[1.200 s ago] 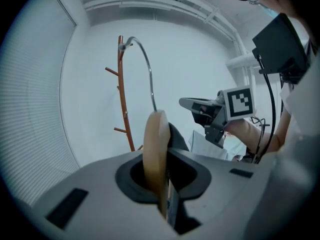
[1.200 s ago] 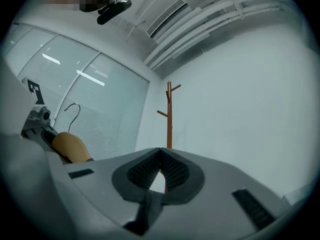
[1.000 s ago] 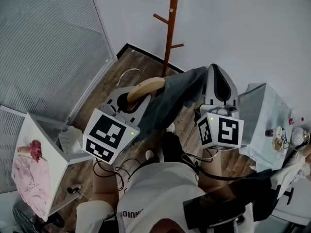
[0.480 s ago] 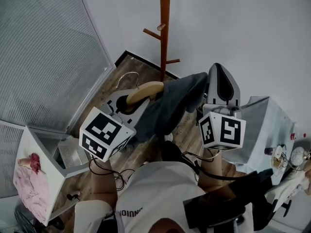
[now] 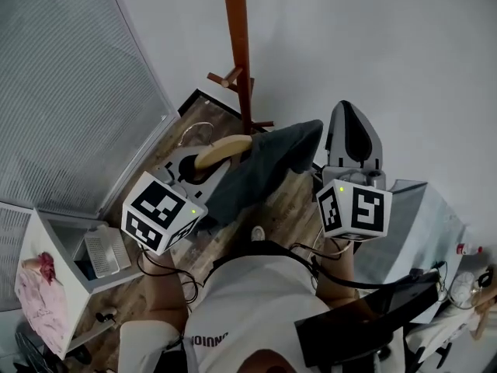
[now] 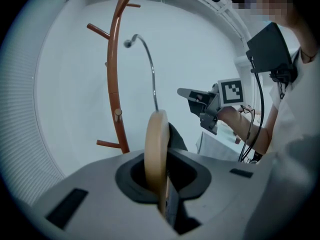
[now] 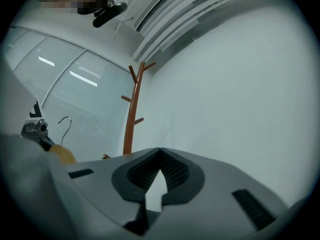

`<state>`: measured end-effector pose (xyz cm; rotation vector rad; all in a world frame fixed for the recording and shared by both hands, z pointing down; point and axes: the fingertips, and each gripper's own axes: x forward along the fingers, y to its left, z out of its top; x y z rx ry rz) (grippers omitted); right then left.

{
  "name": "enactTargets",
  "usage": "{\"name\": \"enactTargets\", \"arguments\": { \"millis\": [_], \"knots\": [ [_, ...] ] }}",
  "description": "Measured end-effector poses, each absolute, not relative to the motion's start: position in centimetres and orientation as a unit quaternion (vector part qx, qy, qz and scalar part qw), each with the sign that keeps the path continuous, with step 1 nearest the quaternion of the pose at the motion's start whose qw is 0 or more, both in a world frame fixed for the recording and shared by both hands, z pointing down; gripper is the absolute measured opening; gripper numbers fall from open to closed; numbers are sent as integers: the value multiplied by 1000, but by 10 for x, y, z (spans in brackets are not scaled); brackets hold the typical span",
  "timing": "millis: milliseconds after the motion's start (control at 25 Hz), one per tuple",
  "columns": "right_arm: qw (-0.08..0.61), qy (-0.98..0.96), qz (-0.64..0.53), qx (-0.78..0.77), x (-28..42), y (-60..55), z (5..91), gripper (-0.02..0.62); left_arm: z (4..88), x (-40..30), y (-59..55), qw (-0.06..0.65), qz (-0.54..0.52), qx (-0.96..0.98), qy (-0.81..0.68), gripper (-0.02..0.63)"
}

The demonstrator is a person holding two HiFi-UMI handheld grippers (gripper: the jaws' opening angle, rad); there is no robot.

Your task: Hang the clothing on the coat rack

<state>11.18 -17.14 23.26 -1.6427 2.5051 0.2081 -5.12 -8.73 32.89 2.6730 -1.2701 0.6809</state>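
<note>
**Open air up to the rack, sides hemmed in**

I see free air between the hanger (image 5: 221, 150) in my left gripper (image 5: 203, 162) and the coat rack (image 5: 237, 53). Only its pegs (image 5: 225, 78) jut into that path. The hook (image 6: 147, 59) is near the pole, with a gap showing. A slatted partition (image 5: 70, 92) blocks the left and a wall (image 5: 388, 53) the back. Lower down, a white cabinet (image 5: 78, 247) and a cloth-covered bench (image 5: 419, 216) narrow the floor.

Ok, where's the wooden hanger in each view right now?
Head view: wooden hanger left of centre, clamped in the left tongs, with the dark garment draped to its right.
Left gripper view: bottom centre, edge-on between the tongs, wire hook rising above.
Right gripper view: small, at the far left edge.
Shared landmark: the brown coat rack, visible in all three.
</note>
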Motion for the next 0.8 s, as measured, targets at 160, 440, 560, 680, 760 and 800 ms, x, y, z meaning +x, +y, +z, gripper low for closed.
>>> {"name": "enactTargets", "arguments": {
  "millis": [160,440,560,680,760,800],
  "knots": [
    [74,838,71,-536,118,-194,232,20,334,-49,-111,53,229,875,-423,44],
    [79,841,59,-531,111,-214,236,20,341,-53,-131,64,230,881,-409,44],
    [78,838,54,-537,106,-218,234,20,342,-59,-138,70,233,886,-395,44],
    [78,833,52,-546,105,-222,233,20,347,-62,-144,78,238,890,-381,44],
    [77,828,50,-553,106,-224,234,20,351,-63,-147,79,242,893,-371,44],
    [77,827,49,-555,106,-224,235,20,352,-63,-149,79,244,894,-367,44]
  ]
}}
